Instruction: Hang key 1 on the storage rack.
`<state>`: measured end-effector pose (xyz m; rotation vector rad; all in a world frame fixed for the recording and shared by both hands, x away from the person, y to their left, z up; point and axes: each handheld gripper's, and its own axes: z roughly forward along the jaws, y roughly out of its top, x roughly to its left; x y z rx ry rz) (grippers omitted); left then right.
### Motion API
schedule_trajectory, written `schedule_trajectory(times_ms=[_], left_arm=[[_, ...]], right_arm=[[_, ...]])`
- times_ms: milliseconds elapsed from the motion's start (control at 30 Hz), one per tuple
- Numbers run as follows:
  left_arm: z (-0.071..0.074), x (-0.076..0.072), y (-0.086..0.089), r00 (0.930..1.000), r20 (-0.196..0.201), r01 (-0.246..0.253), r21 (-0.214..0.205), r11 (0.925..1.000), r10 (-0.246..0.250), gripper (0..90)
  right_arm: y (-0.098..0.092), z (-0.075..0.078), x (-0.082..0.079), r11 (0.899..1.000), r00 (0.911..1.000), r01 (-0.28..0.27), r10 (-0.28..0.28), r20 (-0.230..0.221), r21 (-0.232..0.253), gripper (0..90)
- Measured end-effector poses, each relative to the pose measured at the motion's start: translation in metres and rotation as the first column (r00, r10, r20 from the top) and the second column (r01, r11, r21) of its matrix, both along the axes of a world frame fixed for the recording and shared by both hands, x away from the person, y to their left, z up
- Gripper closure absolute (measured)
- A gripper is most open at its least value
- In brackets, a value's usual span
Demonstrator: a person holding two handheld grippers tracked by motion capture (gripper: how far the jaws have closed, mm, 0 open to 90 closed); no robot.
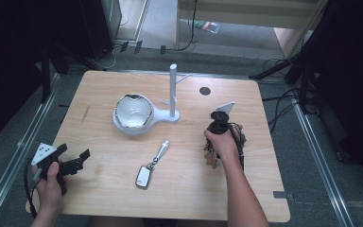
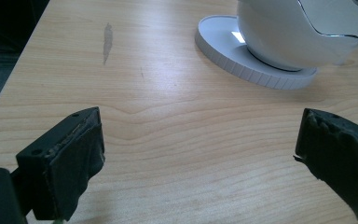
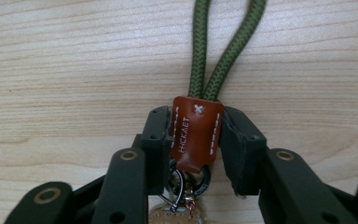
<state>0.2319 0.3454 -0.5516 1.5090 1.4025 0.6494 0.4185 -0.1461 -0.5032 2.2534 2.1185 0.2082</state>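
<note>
My right gripper (image 3: 196,135) is shut on the brown leather tab (image 3: 193,140) of a keychain. Its green cord loop (image 3: 223,46) runs away across the wood, and a key ring (image 3: 201,183) hangs below the tab. In the high view a hand (image 1: 223,142) holds this gripper at the table's right, with a tan tag (image 1: 211,160) under it. My left gripper (image 1: 74,151) is open at the table's front left, its jaws wide apart (image 2: 198,126) and nothing between them. A silver car key fob (image 1: 143,177) with a metal strap (image 1: 160,150) lies in the front middle.
A white bowl (image 1: 133,111) sits on a white round base (image 2: 228,51), joined to an upright white post (image 1: 173,87) with a side peg. A dark round spot (image 1: 204,91) marks the wooden table (image 1: 104,142) behind the right hand. Cables lie on the floor around it.
</note>
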Motion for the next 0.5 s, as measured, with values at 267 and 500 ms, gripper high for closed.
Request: schedule_trajectory(times_ms=[267,500], left_arm=[[0.0000,0.0000,0.0002,1.0000,-0.002,0.001,-0.001,1.0000,-0.001,1.7],[0.0001,0.0000,0.0002,1.0000,-0.002,0.001,-0.002,1.0000,-0.001,1.7]], right_arm=[[0.0049,-0.0003,-0.0023,0.998,0.9994,-0.032,0.033,0.015,-0.046,68.5],[0.0052,-0.0007,-0.0073,0.998,0.9979,-0.038,0.040,0.052,-0.045,69.7]])
